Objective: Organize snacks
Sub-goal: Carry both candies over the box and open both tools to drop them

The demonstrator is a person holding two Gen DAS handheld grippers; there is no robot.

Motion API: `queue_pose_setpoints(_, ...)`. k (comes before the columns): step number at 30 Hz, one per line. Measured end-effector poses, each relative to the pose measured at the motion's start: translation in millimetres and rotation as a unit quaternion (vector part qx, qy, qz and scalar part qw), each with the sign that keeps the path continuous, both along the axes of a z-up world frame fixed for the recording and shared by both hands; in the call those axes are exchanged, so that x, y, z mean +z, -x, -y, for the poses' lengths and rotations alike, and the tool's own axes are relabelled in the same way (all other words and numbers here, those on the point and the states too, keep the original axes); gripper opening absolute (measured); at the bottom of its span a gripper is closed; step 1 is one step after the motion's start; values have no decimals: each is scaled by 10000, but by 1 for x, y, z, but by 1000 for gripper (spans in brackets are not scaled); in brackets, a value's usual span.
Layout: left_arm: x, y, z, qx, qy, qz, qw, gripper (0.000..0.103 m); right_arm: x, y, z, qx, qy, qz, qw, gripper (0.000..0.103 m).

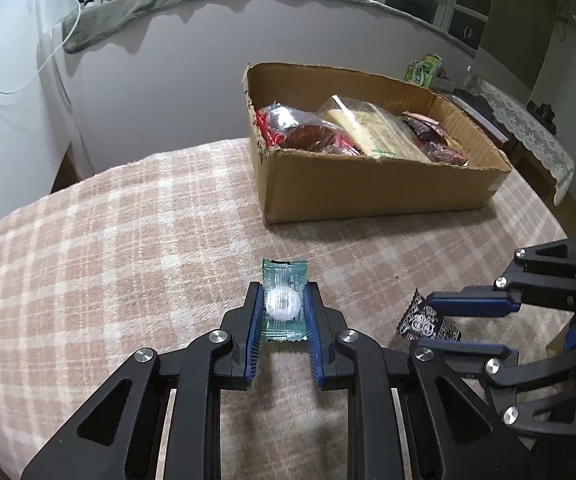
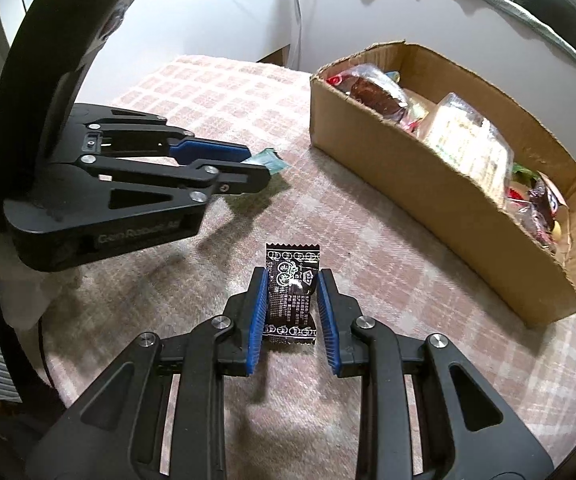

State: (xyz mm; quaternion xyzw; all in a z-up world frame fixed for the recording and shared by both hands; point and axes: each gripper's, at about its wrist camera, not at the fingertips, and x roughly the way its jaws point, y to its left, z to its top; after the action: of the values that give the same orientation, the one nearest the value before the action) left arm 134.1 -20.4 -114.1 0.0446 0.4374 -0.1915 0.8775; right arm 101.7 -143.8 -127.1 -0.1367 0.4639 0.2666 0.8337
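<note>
A green-wrapped candy [image 1: 283,303] with a white ball inside lies on the plaid blanket between the blue pads of my left gripper [image 1: 283,300], which touch its sides. A black-wrapped candy [image 2: 291,292] lies between the pads of my right gripper [image 2: 291,292]; the left pad touches it, a small gap shows on the right. The black candy [image 1: 428,318] and right gripper [image 1: 424,320] also show in the left wrist view, and the left gripper [image 2: 258,170] with the green candy [image 2: 272,162] shows in the right wrist view. A cardboard box [image 1: 368,184] holds several snack packets.
The box [image 2: 428,200] stands on the plaid blanket [image 1: 128,240] beyond both grippers. A pale wall with a grey cloth [image 1: 168,4] on top runs behind it. A side table with a lace cloth [image 1: 528,128] stands at far right.
</note>
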Motion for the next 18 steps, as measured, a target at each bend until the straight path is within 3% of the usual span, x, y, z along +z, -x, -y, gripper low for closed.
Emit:
queue_pose_setpoints(6,3,4,-2,60,70,43,9999,18,12,10,19,-99,-38,110,9999,26)
queue_pose_setpoints(18,53,2,7,52,267,602,9978,18,64,4,68,-513,-271,571,9967,26)
